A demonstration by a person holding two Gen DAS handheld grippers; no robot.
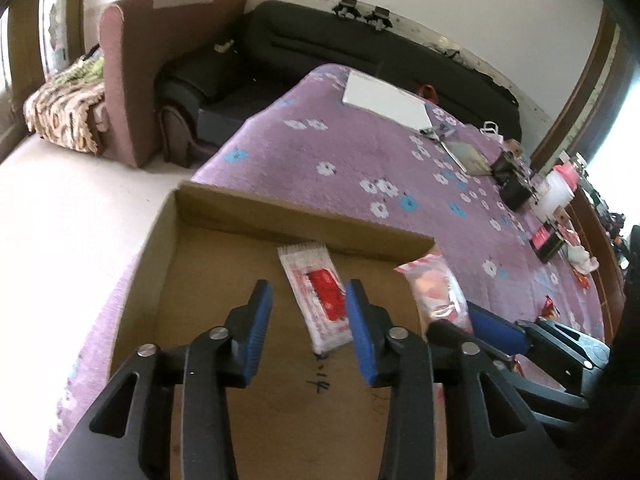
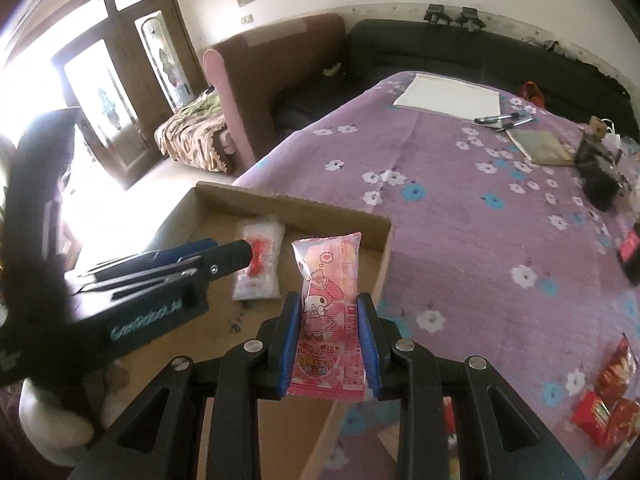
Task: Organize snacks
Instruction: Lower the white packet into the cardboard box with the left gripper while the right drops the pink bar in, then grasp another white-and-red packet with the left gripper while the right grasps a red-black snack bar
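A shallow cardboard box (image 1: 280,216) sits at the near left corner of the table. A white packet with a red label (image 1: 320,300) lies on the box floor. My left gripper (image 1: 308,320) hovers over it, open, its blue pads standing clear on either side of the packet. In the right wrist view the same packet (image 2: 258,264) lies flat by the far wall of the box (image 2: 300,208), under the tips of the left gripper (image 2: 236,254). My right gripper (image 2: 330,336) is shut on an upright pink cartoon-print snack packet (image 2: 328,320), above the box's right edge. From the left wrist view that pink packet (image 1: 436,296) shows at the right.
A purple flowered cloth (image 2: 460,240) covers the table. Red snack packets (image 2: 608,412) lie at the near right. A white pad (image 2: 448,94), pens (image 2: 504,120), a notebook (image 2: 540,146) and dark boxes (image 2: 600,176) sit further back. A dark sofa (image 1: 360,40) stands behind.
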